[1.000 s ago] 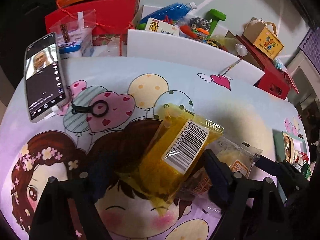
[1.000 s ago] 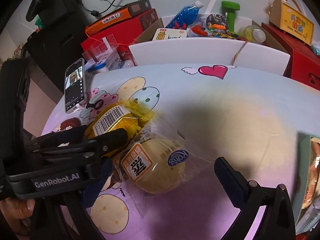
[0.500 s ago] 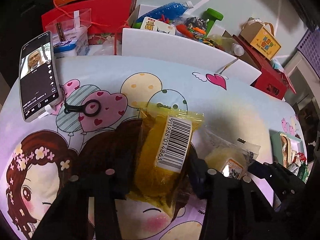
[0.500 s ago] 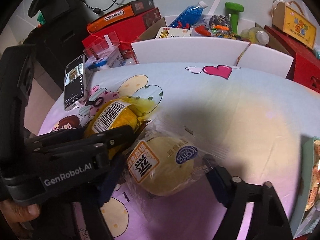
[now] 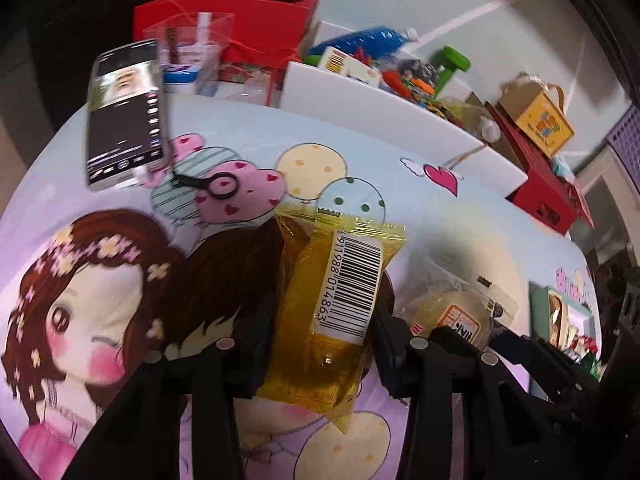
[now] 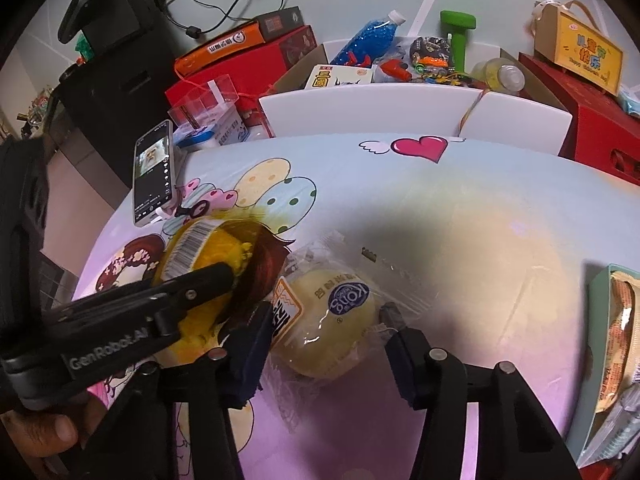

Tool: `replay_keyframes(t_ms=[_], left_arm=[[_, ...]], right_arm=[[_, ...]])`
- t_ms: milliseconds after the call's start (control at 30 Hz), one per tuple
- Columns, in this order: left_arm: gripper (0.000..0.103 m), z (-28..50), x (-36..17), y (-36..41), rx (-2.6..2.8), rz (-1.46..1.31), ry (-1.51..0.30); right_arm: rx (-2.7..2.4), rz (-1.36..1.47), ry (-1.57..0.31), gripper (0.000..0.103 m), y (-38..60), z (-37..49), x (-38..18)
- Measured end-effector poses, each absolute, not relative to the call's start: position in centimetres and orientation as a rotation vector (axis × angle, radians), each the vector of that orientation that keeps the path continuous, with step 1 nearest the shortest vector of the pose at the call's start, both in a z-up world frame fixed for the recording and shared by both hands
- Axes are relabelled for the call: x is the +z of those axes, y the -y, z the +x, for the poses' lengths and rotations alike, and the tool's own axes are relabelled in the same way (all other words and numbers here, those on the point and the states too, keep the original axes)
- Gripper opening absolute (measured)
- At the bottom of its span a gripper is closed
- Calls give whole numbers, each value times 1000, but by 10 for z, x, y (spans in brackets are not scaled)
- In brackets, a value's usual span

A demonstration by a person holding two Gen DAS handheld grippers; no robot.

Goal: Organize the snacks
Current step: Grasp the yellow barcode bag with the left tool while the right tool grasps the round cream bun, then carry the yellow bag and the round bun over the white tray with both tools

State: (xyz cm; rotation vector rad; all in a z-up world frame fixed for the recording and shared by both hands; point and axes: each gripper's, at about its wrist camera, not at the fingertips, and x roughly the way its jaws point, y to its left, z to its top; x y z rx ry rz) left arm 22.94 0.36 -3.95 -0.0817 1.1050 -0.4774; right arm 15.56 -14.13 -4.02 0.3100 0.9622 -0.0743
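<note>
- Yellow snack packet (image 5: 340,304), barcode side up, sits between the fingers of the left gripper (image 5: 320,340) near the front edge of the tabletop (image 5: 500,224); the jaws are closing and both pads press on its sides.
- Clear-wrapped pale bun (image 6: 328,320) lies just right of the yellow packet, between the fingers of the right gripper (image 6: 324,344), whose jaws are closing; the left pad touches the wrapper, the right pad meets the crinkled film at its end.
- Left gripper's arm crosses in front of the right wrist view, just beside the bun, with a person's hand (image 6: 44,432) gripping its handle.
- Green tray (image 6: 600,320) of more snacks stands at the right edge of the tabletop, well apart from both packets.
- Black ring tag (image 5: 218,184) and a phone (image 5: 124,112) with its screen lit lie toward the far left corner.
- White-walled box (image 6: 380,108) of toys and bottles stands beyond the far edge, with red boxes (image 5: 248,28) to either side.
</note>
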Motion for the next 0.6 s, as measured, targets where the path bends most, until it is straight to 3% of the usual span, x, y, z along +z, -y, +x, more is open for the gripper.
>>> replay_keyframes(t_ms=[600], left_arm=[[45, 178, -14, -13, -410, -145, -1087]], right_arm=[[-107, 377, -934, 45, 159, 89, -21]])
